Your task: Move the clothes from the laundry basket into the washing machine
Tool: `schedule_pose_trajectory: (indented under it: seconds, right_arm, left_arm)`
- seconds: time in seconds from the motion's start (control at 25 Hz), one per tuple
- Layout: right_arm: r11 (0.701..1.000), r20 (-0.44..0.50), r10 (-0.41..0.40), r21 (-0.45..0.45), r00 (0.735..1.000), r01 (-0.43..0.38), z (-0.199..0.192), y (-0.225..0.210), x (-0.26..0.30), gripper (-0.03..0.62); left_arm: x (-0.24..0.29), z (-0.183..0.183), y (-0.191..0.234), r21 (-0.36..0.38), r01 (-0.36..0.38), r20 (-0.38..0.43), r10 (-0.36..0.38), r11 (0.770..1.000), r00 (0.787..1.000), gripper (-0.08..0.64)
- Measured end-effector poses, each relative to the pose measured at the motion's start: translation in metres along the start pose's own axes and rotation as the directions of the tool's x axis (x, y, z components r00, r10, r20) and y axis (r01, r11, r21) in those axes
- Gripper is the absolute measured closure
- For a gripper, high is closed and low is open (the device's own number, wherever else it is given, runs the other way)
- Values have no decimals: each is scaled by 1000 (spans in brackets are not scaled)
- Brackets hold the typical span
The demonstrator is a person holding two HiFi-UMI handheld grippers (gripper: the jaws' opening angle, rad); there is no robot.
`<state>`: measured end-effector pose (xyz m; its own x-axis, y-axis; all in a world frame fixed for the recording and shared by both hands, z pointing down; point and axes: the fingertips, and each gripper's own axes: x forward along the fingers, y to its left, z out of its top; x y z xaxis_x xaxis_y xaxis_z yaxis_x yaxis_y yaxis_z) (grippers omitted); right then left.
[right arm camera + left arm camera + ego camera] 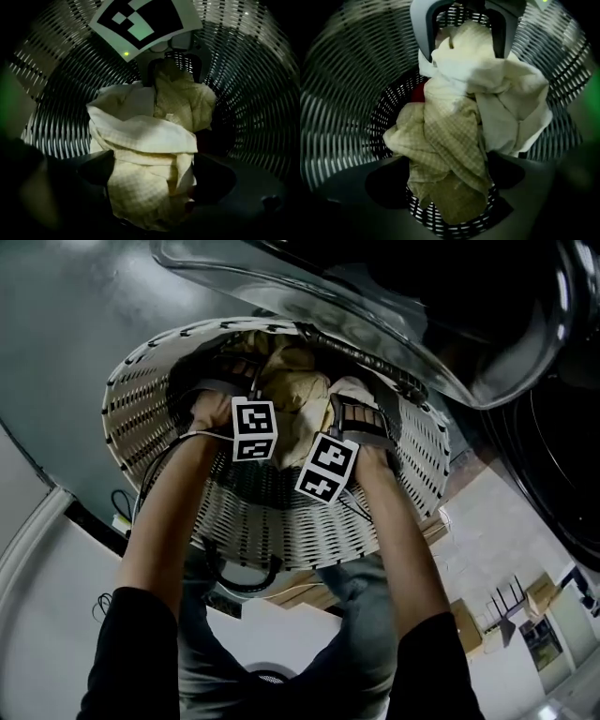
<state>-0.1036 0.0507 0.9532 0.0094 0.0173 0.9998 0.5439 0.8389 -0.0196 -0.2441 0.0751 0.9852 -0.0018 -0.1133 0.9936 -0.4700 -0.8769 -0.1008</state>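
Beside open washing machine door (487,343), laundry basket (141,409) w/ clothes (292,381) heaped inside: left hand-held gripper (447,180) & right hand-held gripper (150,176) both jaws wide apart astride cloth (nothing pinched yet); advise sink deeper, close on thick folds, avoid basket weave, lift together.

The laundry basket's (141,409) slatted wall rings the left gripper (450,182) and right gripper (154,174), crowded side by side in its mouth. Heaped clothes (292,381) fill the middle, cloth between each pair of wide-apart jaws, and the washing machine door (394,324) overhangs the far rim.
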Motion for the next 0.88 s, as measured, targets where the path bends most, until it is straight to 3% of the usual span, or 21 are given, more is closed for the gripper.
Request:
schedule_pose_trajectory:
  seconds: [0.28,0.4,0.48,0.56,0.68,0.88]
  right_arm:
    - [996,-23,51,79,998,-49,-8,3,27,126]
    - [992,-24,63,114,998,-60,-9,2,29,173]
    - [988,-22,55,148,998,-51,-10,-1,28,267]
    - [978,-9,42,207,999,-39,-12,-7,23,378]
    - [957,27,16,290,1000,-23,-12,-14,9,459]
    - [943,97,-57,332,994,22,-3,-20,-37,486]
  left_arm:
    - [29,-2,-7,-78,47,-23,-49,996,999,74]
    - [30,-2,-14,-83,56,-28,-59,995,998,285]
    - [27,-1,-19,-86,73,-24,-75,994,997,408]
    - [21,-1,-20,-107,87,-16,-89,990,996,459]
    - [5,-1,-15,-148,86,6,-86,985,996,477]
    - [-44,1,-7,-197,68,39,-61,978,997,482]
